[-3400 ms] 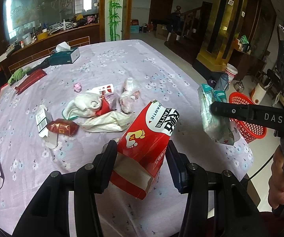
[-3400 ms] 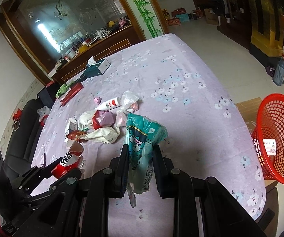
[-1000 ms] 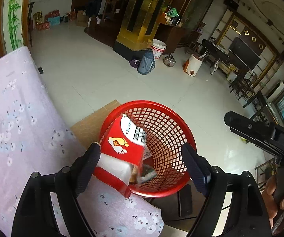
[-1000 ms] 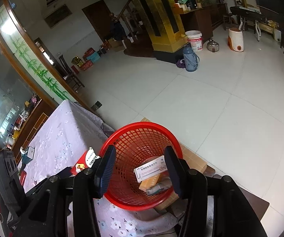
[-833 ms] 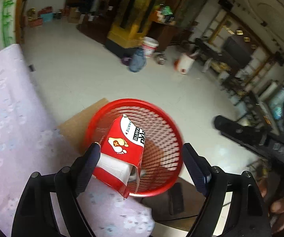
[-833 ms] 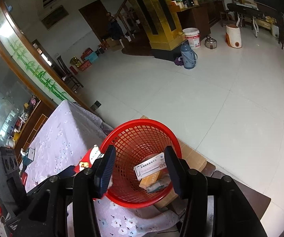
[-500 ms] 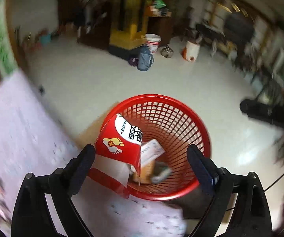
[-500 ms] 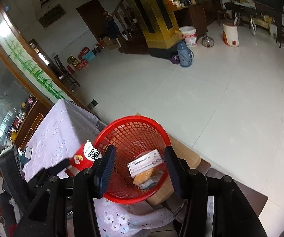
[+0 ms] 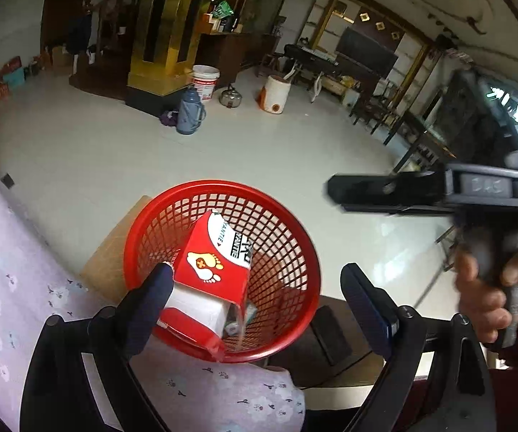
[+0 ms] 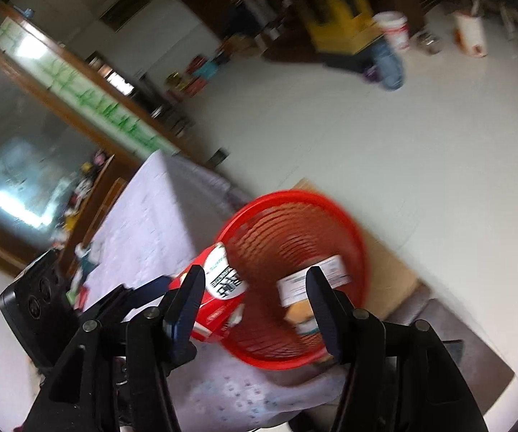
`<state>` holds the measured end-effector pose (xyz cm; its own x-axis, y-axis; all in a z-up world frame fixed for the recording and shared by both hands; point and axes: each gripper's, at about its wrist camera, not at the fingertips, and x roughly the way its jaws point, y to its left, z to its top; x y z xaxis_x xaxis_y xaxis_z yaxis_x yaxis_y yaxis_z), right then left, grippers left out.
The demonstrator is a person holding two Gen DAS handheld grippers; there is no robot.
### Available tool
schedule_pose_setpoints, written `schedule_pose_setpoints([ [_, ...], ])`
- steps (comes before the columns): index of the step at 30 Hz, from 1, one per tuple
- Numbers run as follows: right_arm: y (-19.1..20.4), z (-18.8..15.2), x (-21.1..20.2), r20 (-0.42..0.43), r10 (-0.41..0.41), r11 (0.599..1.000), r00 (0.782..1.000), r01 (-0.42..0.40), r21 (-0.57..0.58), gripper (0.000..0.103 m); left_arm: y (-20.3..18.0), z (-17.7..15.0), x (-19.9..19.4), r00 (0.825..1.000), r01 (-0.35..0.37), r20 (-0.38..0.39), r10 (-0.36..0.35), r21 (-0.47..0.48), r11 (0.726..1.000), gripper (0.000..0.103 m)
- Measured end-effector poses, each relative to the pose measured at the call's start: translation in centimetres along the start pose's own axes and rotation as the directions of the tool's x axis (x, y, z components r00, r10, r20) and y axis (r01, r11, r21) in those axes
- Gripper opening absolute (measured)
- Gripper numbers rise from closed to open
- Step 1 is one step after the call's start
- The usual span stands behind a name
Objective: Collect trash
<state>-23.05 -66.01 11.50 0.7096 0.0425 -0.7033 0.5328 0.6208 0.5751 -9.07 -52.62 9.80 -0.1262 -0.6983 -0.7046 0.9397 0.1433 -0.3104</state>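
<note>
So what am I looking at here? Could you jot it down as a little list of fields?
Place: a tiled living room, beside a table with a lilac flowered cloth
Bin: red mesh basket on the floor at the table's edge
Left gripper: open, jaws wide apart
Red carton: leaning on the left gripper's left finger, over the basket
Right gripper: open, empty, pointed at the basket
Already in the basket: a white box and other scraps
Hand: grips the right gripper's handle
</note>
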Motion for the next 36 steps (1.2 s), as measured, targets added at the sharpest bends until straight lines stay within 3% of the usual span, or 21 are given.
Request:
schedule_pose_setpoints([
  [6,-1.0,0.3,2.7,-0.072,0.059,0.997,0.996,-0.056,0.048,0.062,-0.5,-0.4,-0.9,0.998,0.057,0.003,-0.057,0.051,0.997,0.093],
  [12,-0.2,0.4,4.2,-0.101,0.099,0.995,0.990,-0.097,0.019,0.062,-1.2,-0.3,-0.1,0.996,0.086,-0.023,-0.084,0.078,0.993,0.093],
  [15,-0.7,0.0,6.1,-0.140,0.041,0.999,0.989,-0.042,-0.004,0.061,-1.8,0.1,-0.4,0.991,0.136,-0.006,-0.136,0.083,0.987,0.093],
  [16,-1.1,-0.1,6.6,-0.158,0.030,1.000,0.987,-0.030,0.001,0.048,-2.0,0.2,-0.4,0.987,0.161,-0.004,-0.161,0.083,0.983,0.093],
  [17,-1.6,-0.4,7.0,-0.177,0.024,1.000,0.984,-0.022,0.014,0.042,-2.2,0.4,-0.6,0.982,0.186,0.002,-0.187,0.083,0.979,0.093],
  [23,-2.9,-0.3,6.0,-0.140,-0.036,0.999,0.989,0.040,0.022,0.041,-2.0,0.9,-0.7,0.977,0.212,0.009,-0.213,0.062,0.975,0.093],
  [27,-3.0,0.3,4.7,-0.099,-0.052,0.998,0.994,0.054,0.017,0.044,-1.4,0.6,-1.0,0.983,0.181,0.015,-0.181,0.028,0.983,0.093],
  [29,-2.6,0.3,4.0,-0.082,-0.074,0.997,0.994,0.074,0.000,0.045,-1.0,0.4,-1.6,0.991,0.126,0.039,-0.126,0.004,0.992,0.093],
  [33,-0.7,-0.4,3.1,-0.041,-0.124,0.991,0.991,0.122,-0.050,0.049,0.4,-1.1,-3.7,0.994,0.002,0.105,0.012,-0.132,0.991,0.093],
  [36,1.5,-1.5,2.8,-0.006,-0.165,0.981,0.986,0.163,-0.108,0.053,1.5,-3.3,-5.9,0.980,-0.118,0.130,0.151,-0.231,0.966,0.093],
])
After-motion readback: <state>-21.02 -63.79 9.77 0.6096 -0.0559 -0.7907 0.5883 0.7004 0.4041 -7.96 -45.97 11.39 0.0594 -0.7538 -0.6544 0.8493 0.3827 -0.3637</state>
